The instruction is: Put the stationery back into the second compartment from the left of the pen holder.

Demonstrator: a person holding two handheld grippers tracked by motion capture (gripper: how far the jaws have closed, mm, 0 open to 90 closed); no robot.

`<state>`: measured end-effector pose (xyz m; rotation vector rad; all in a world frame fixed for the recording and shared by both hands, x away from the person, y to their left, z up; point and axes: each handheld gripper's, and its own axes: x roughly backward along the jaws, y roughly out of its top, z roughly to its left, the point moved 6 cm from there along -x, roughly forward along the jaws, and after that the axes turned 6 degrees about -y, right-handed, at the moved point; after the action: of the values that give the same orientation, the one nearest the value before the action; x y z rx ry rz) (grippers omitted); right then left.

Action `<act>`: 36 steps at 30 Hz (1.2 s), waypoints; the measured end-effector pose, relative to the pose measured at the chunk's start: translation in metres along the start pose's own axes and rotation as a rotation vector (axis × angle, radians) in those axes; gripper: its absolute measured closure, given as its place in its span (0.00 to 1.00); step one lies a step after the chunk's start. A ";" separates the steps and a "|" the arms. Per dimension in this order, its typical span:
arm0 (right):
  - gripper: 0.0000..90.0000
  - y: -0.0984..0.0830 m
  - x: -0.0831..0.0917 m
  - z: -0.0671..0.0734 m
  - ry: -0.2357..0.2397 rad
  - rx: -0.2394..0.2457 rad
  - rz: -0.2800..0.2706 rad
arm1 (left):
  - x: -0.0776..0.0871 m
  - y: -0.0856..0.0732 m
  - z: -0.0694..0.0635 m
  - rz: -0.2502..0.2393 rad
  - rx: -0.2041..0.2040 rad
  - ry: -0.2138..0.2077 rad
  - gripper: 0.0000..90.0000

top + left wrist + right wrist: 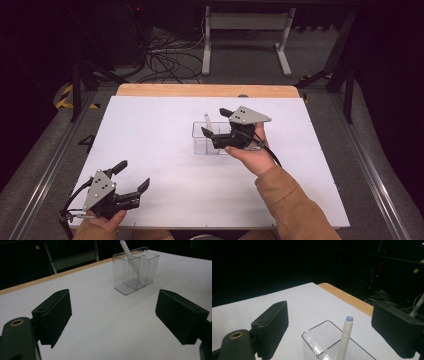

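Hovering rt claw (216, 122) – pen (344, 340) free

pen (344, 340): white, pale blue tip
holder (135, 271): clear, colourless
counter (150, 145): white top, light wood far edge
tongs (216, 125): black, grey plate
sleeve (295, 210): tan

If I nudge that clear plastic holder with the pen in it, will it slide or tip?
The clear plastic divided holder looks thin-walled and light, so it would probably slide on the smooth white table. The white pen leans above its rim, so a high push might tip it.
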<state>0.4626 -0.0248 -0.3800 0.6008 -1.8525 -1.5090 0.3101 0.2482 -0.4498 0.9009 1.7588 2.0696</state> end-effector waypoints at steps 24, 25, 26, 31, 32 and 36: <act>0.12 0.012 0.036 -0.003 -0.003 0.008 -0.043 | 0.001 0.001 0.003 -0.008 -0.002 0.016 0.16; 0.12 0.012 0.040 -0.003 -0.005 0.003 -0.048 | 0.000 0.002 0.003 -0.008 -0.002 0.017 0.16; 0.12 0.012 0.045 -0.004 -0.008 0.002 -0.053 | 0.000 0.002 0.004 -0.009 -0.007 0.020 0.15; 0.12 0.009 0.065 -0.010 -0.026 -0.015 -0.066 | 0.000 0.003 0.004 -0.012 -0.006 0.030 0.15; 0.12 0.008 0.068 -0.012 -0.030 -0.018 -0.068 | 0.000 0.003 0.004 -0.014 -0.006 0.033 0.15; 0.09 0.000 0.084 -0.018 -0.035 -0.026 -0.072 | 0.000 0.003 0.004 -0.013 -0.002 0.039 0.15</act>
<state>0.4195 -0.0962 -0.3604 0.6381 -1.8528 -1.5971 0.3131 0.2509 -0.4466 0.8523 1.7775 2.0937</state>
